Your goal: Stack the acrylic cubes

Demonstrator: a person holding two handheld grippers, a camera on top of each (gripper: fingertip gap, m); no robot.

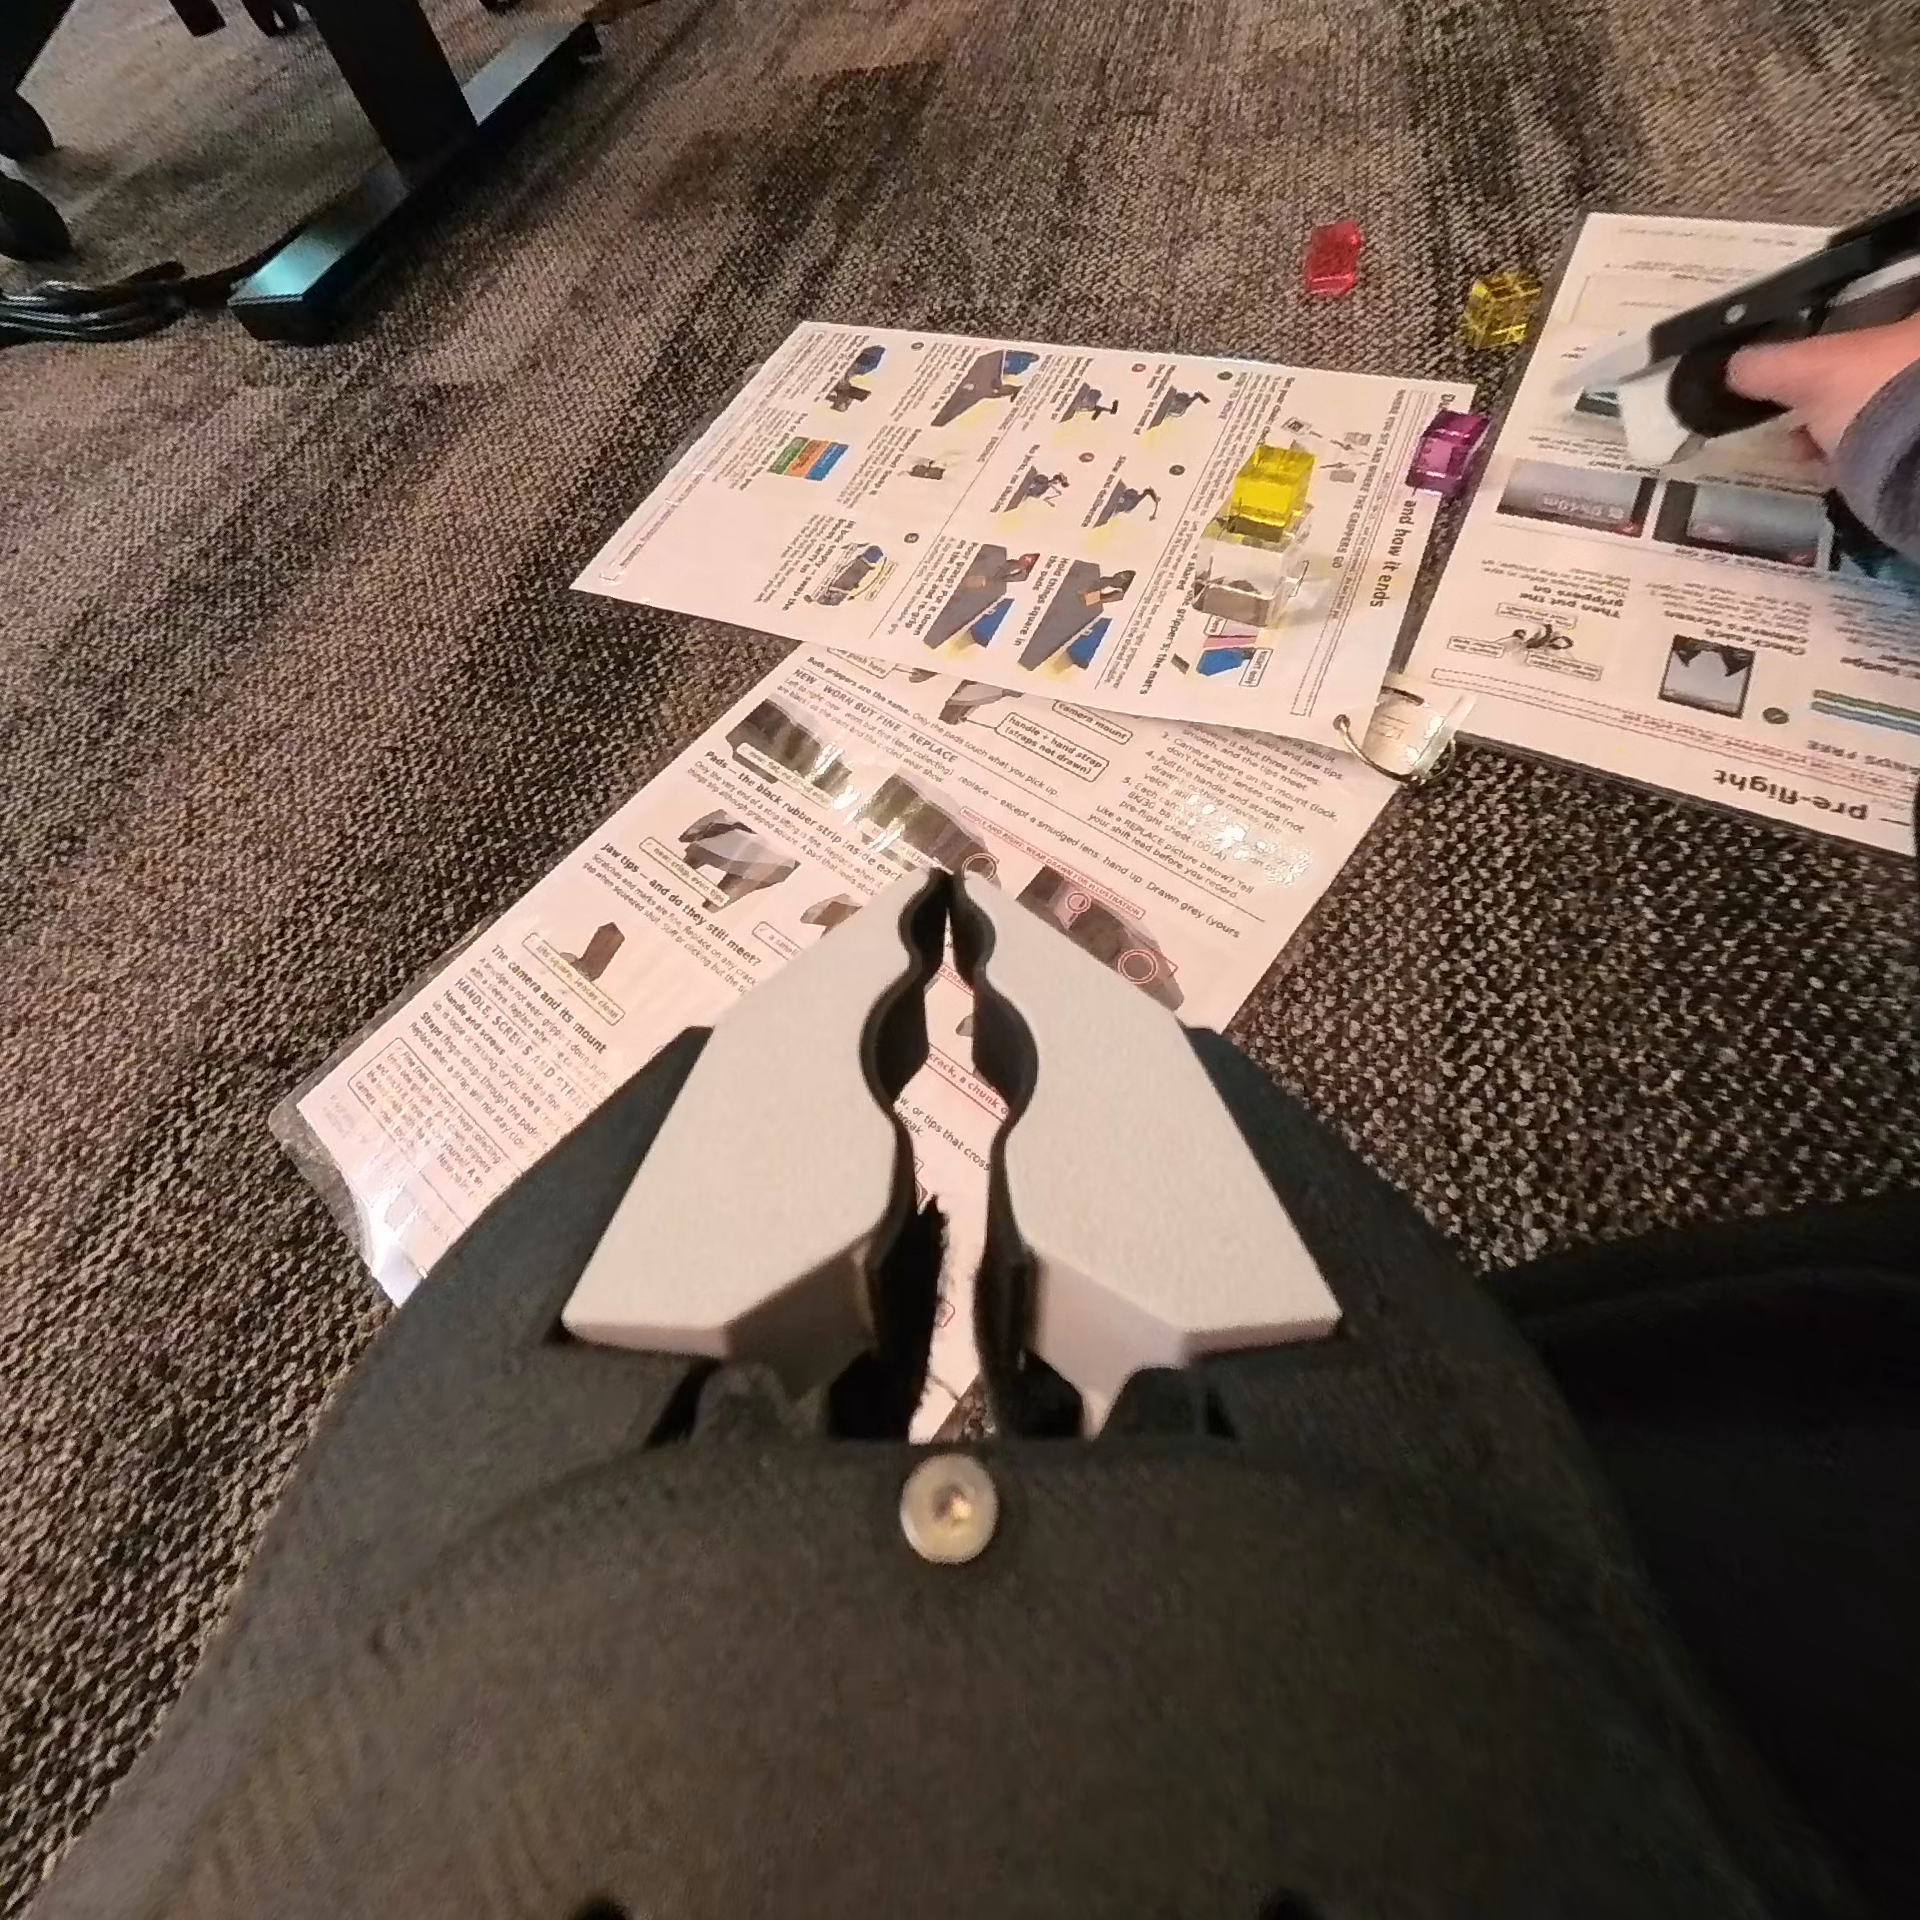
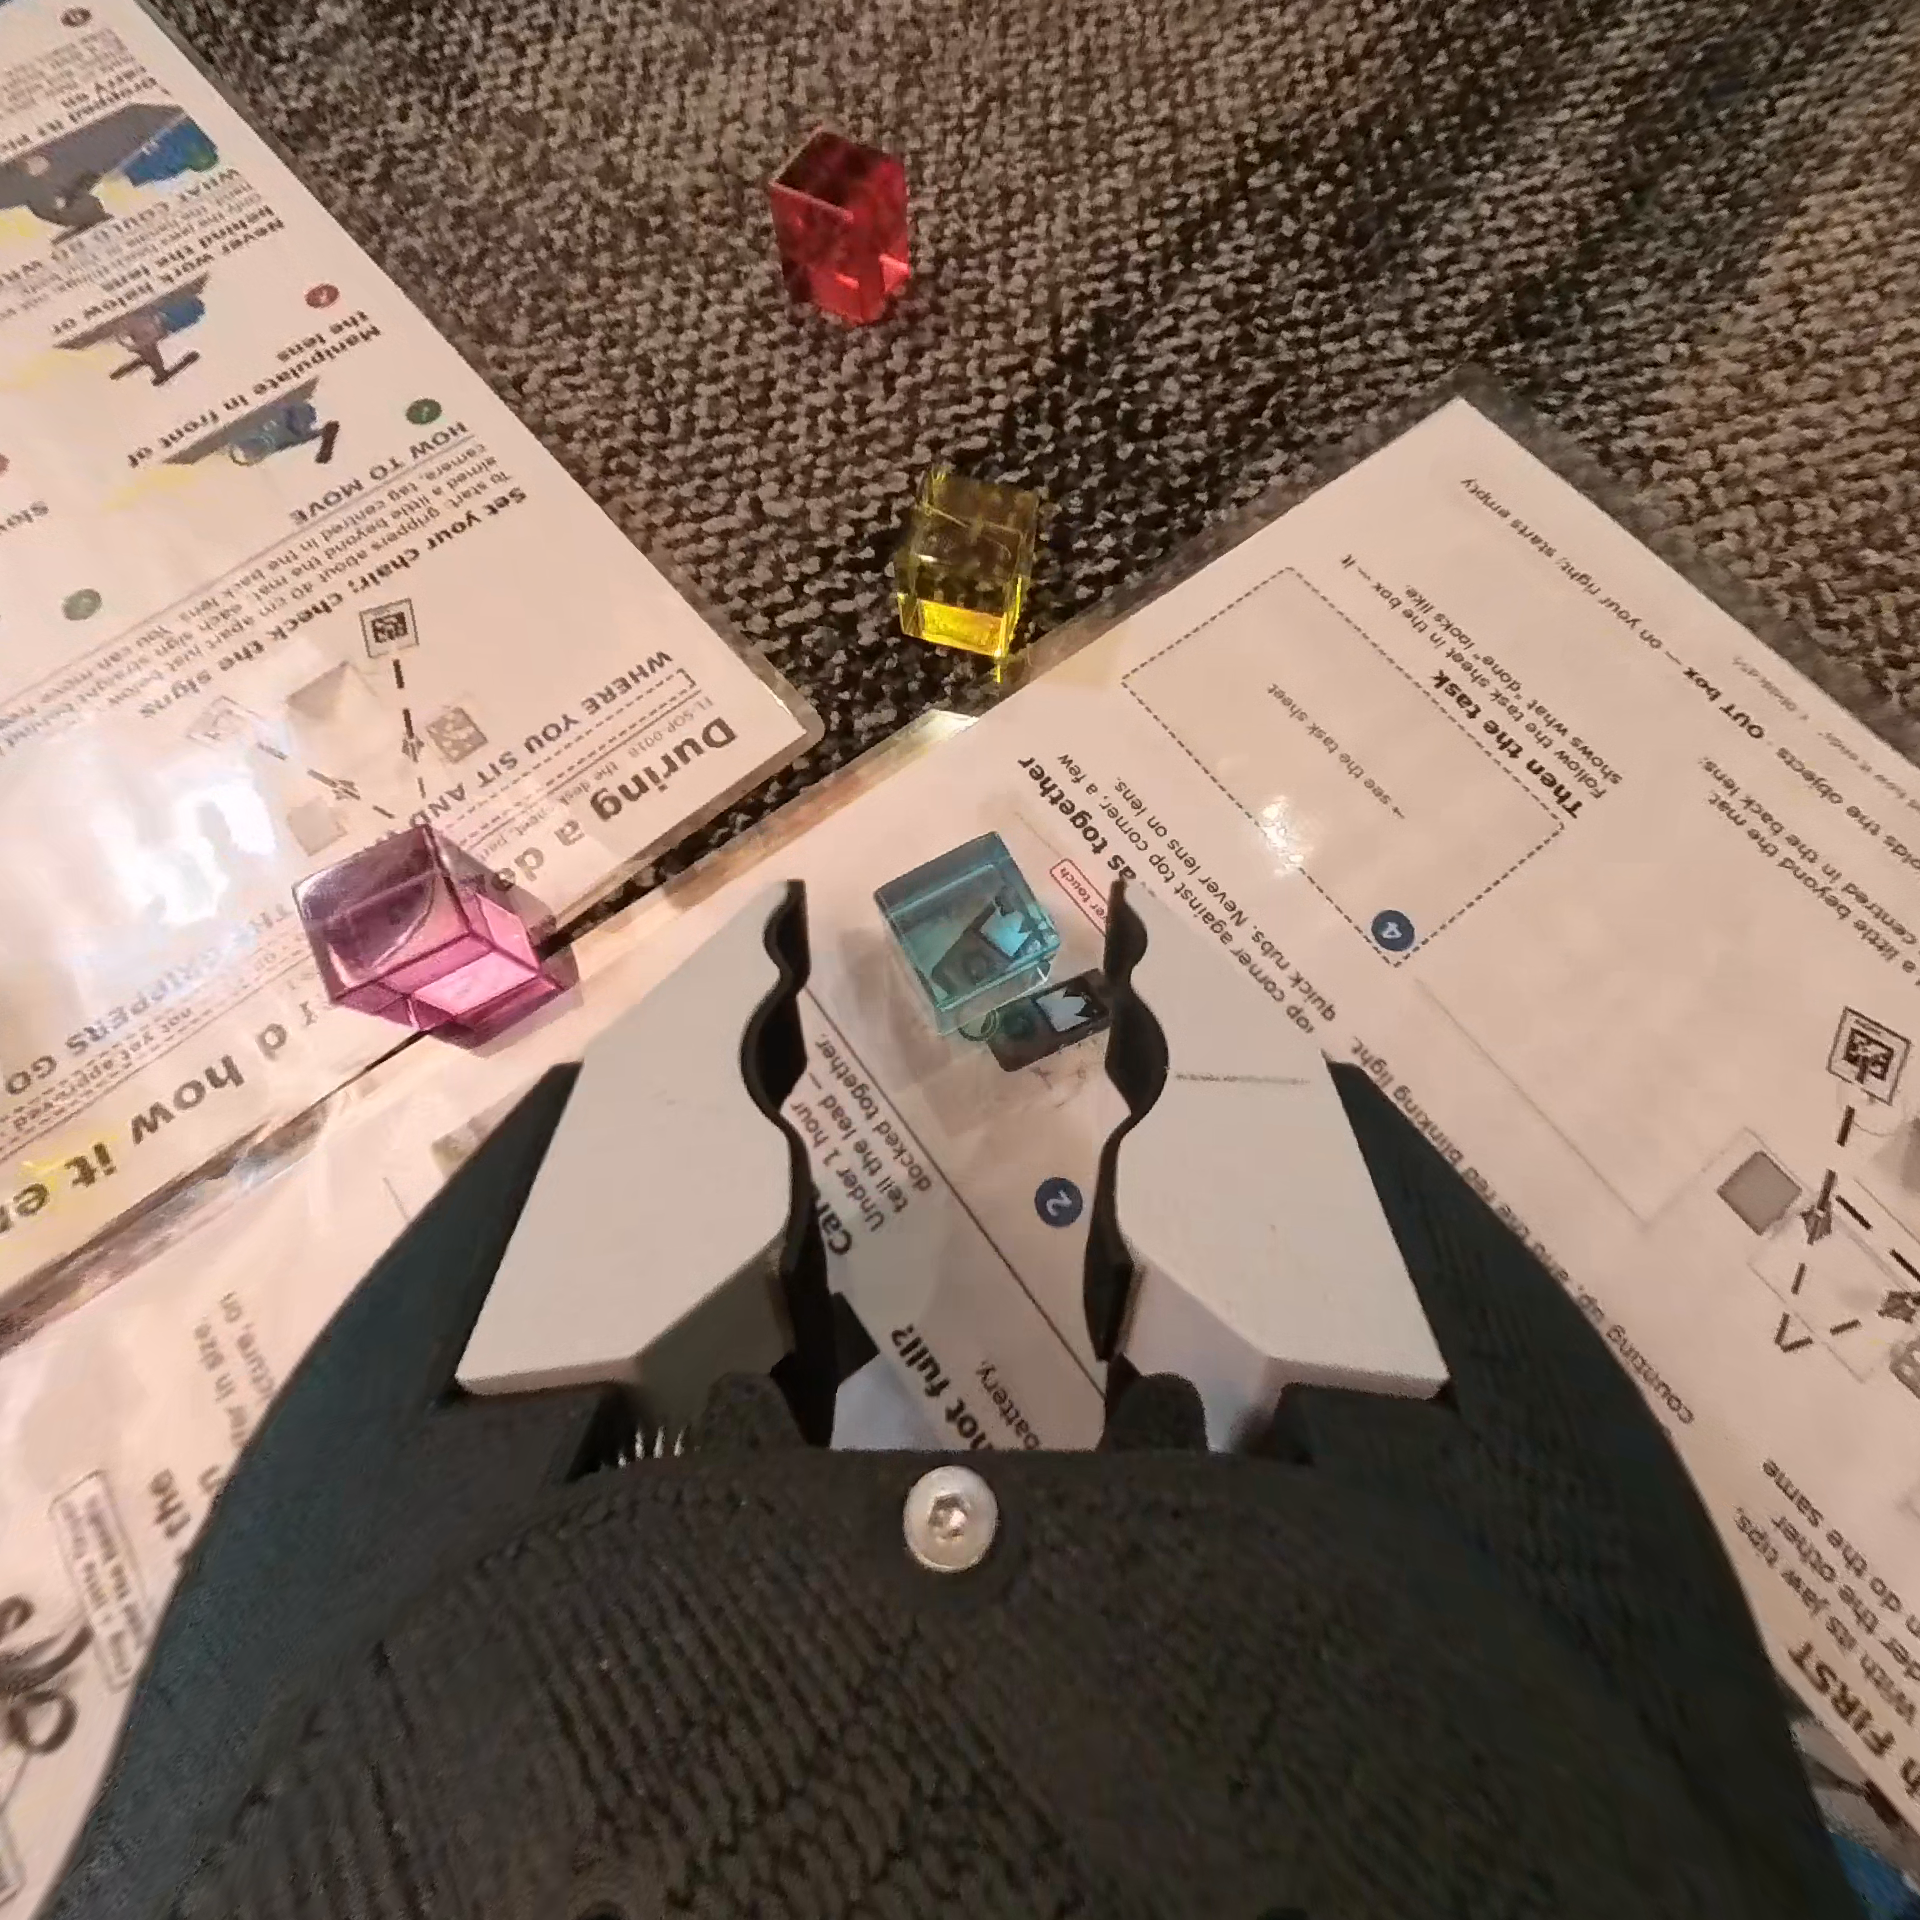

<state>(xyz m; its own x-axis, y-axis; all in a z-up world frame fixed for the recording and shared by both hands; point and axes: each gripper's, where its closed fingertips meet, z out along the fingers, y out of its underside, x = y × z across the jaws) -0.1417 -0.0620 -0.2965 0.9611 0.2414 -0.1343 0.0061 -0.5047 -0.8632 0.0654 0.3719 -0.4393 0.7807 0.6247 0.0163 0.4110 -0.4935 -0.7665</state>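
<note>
In the right wrist view my right gripper [image 2: 956, 920] is open over a laminated sheet [image 2: 1403, 831]. A clear blue cube [image 2: 966, 945] stands on the sheet between its fingertips, with a gap on each side, wider on the left. A purple cube [image 2: 436, 935] lies to its left, and a yellow cube [image 2: 966, 561] and a red block [image 2: 842, 234] lie beyond on the carpet. In the left wrist view my left gripper [image 1: 945, 883] is shut, tips meeting over another laminated sheet [image 1: 623, 935]. Ahead of it a yellow cube [image 1: 1262, 483] sits on a clear cube [image 1: 1247, 582].
Grey speckled carpet [image 1: 312, 727] lies under several laminated sheets joined by a metal ring [image 1: 1397, 743]. A dark furniture base [image 1: 343, 270] and cables are at the far left. The right gripper [image 1: 1631, 390] and a hand [image 1: 1829, 405] show blurred at the right. About 50 cm separates my left fingertips from my right.
</note>
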